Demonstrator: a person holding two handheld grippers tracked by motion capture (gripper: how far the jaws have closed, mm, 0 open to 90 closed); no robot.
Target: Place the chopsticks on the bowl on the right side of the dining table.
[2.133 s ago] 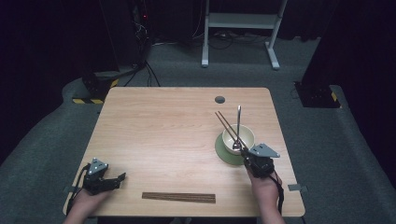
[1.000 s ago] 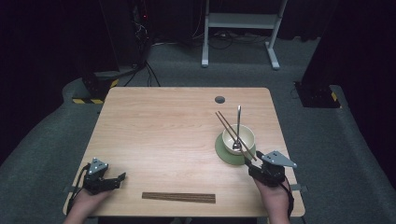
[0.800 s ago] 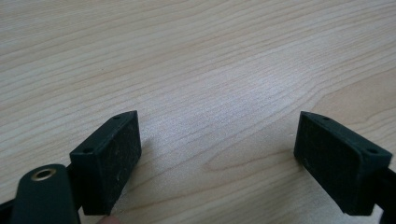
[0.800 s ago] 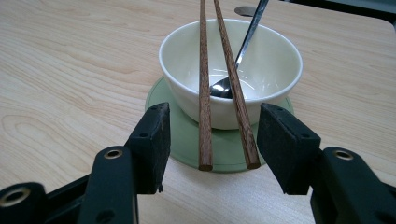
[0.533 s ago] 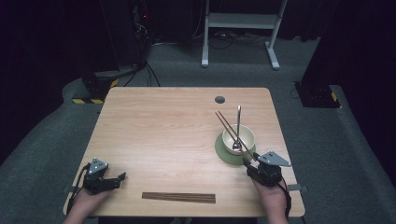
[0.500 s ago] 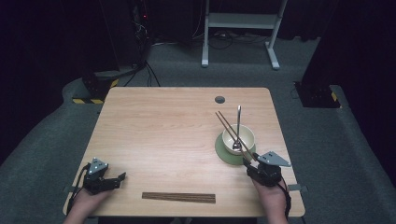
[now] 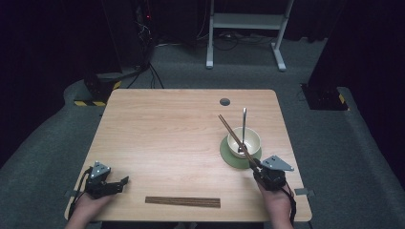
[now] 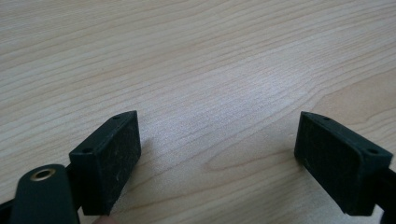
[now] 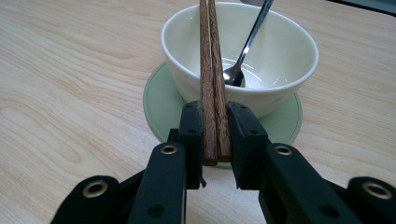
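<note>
The high view looks forward and down from above the person's side, taking in the whole table (image 7: 181,138) and the dark floor beyond it. The left gripper view sits low and very near the table's wood (image 8: 196,70), looking along it. The right gripper view looks from close up at the bowl (image 9: 243,56), which the high view shows near the table's right edge (image 7: 244,141).

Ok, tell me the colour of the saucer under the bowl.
Pale green. The saucer under the cream bowl shows best in the right gripper view.
</note>
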